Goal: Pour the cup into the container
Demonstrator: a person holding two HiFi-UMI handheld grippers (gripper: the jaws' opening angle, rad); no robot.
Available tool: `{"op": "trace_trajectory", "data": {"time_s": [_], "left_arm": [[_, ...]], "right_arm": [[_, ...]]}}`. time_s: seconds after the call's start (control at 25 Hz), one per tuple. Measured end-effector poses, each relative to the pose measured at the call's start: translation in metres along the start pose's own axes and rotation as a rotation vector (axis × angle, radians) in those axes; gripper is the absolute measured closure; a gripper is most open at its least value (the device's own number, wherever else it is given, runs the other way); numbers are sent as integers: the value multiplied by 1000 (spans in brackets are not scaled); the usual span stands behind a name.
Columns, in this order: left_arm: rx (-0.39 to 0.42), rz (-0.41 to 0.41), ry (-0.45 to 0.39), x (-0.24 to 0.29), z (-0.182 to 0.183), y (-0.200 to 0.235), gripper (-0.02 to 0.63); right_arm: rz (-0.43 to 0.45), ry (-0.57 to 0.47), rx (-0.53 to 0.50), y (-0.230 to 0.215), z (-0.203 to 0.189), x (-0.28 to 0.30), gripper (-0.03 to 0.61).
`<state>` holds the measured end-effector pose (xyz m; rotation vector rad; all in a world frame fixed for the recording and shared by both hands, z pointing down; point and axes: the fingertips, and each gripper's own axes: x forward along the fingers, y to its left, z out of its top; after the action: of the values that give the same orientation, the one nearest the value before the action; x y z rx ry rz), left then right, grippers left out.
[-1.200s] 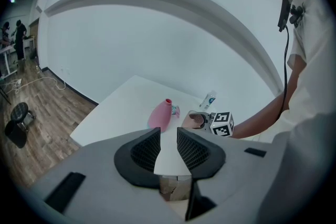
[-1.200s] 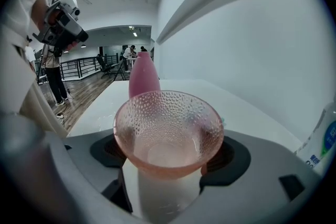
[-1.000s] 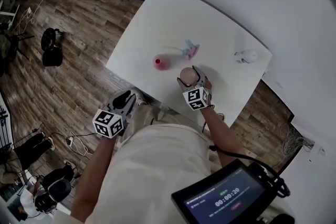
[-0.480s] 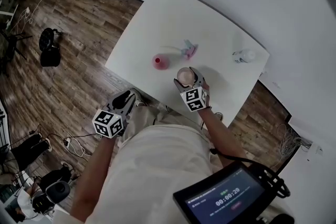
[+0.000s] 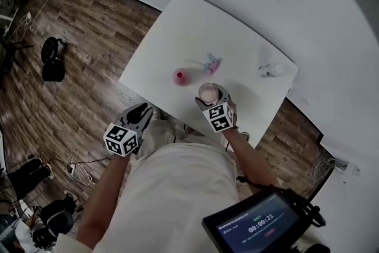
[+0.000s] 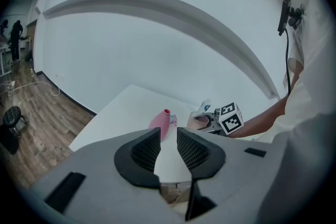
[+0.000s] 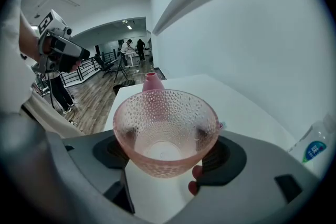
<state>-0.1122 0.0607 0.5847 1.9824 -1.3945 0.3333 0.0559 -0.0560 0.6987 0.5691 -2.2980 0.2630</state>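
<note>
A pink dimpled glass cup (image 5: pixel 207 92) (image 7: pixel 165 128) is upright between the pads of my right gripper (image 5: pixel 208 93) (image 7: pixel 167 144), which is shut on its lower wall and holds it just above the white table (image 5: pixel 177 26). The container, a pink narrow-necked vase (image 5: pixel 181 76) (image 7: pixel 152 81) (image 6: pixel 160 122), stands on the table just left of the cup. My left gripper (image 5: pixel 139 115) (image 6: pixel 168 149) hangs off the table's near edge. Its jaws stand a narrow gap apart with nothing between them. From the left gripper view the cup (image 6: pixel 201 119) shows beside the right gripper's marker cube.
A small pink and blue object (image 5: pixel 212 62) lies behind the vase. A clear water bottle (image 5: pixel 269 70) (image 7: pixel 315 147) lies near the table's right end. Wooden floor (image 5: pixel 71 98) surrounds the table, with a white wall behind it.
My right gripper has risen a little with the cup and drawn slightly closer to the vase. The left gripper has stayed where it was.
</note>
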Motion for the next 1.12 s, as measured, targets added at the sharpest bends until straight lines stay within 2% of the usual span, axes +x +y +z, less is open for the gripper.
{"op": "trace_trajectory", "data": {"time_s": [0.4, 0.68, 0.76, 0.96, 1.12], "left_arm": [[60, -83, 6, -22, 20, 25, 508], [104, -113, 23, -6, 35, 30, 510], [137, -113, 31, -14, 38, 34, 596], [176, -151, 33, -14, 48, 31, 603], [149, -164, 42, -6, 52, 32, 603]], "right_arm": [[-35, 26, 40, 30, 31, -20, 199], [-54, 53, 56, 18, 32, -24, 199], [-64, 58, 60, 24, 36, -26, 199], [-78, 65, 75, 23, 43, -29, 201], [-76, 76, 83, 21, 47, -32, 199]]}}
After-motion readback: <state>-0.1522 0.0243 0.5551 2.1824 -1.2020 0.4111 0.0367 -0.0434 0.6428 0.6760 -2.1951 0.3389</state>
